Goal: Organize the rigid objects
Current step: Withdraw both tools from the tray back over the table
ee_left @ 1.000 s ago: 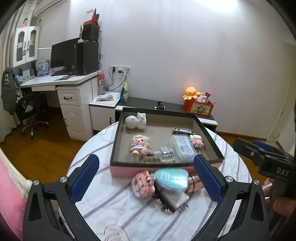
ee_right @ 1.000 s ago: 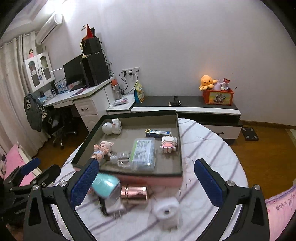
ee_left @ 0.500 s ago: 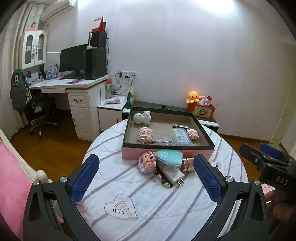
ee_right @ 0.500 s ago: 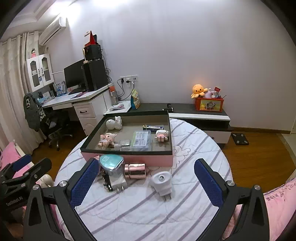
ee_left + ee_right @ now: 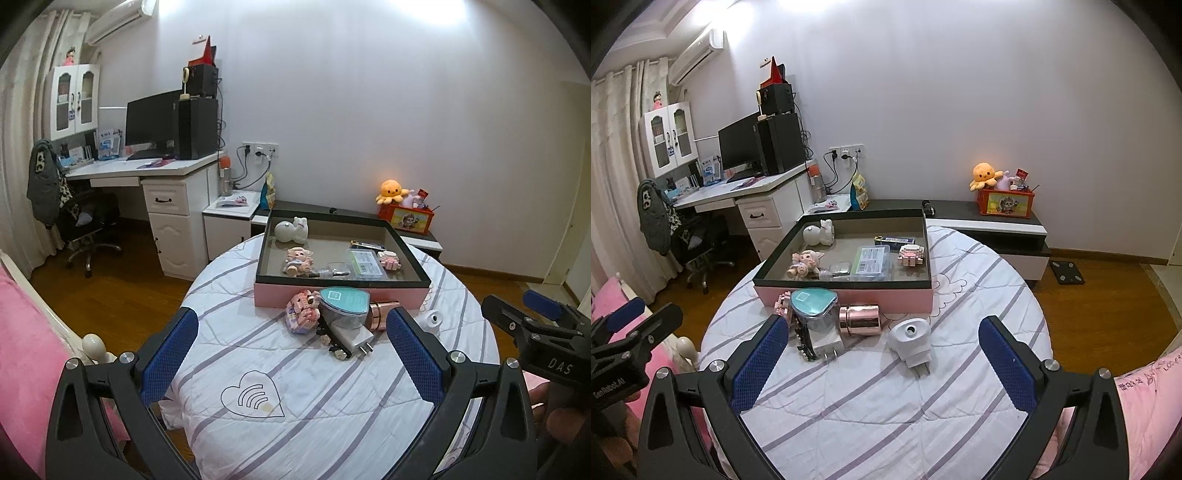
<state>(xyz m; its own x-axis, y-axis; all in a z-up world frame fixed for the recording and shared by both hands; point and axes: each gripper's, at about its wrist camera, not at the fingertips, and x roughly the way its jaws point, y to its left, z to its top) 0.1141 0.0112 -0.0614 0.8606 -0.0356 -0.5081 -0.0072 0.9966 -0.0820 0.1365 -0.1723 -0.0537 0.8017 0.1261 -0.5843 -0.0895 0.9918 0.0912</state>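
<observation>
Right wrist view: both my grippers, right gripper point(image 5: 882, 363) and left gripper point(image 5: 291, 354), wide open, empty; cluttered pile beside tray point(image 5: 846, 295) risks knocking copper cylinder point(image 5: 858, 319) rolling.

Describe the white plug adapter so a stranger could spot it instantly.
On the round table with the striped cloth, look in front of the pink-sided tray. The white plug adapter lies alone, right of the rose-gold cylinder. Unlike the clustered items, it stands apart, with a round dark hole on top.

White letters "DAS" stand on the right claw point(image 5: 546, 314) body, and "GenRobot.AI" runs along the left claw point(image 5: 631, 317) body.
</observation>
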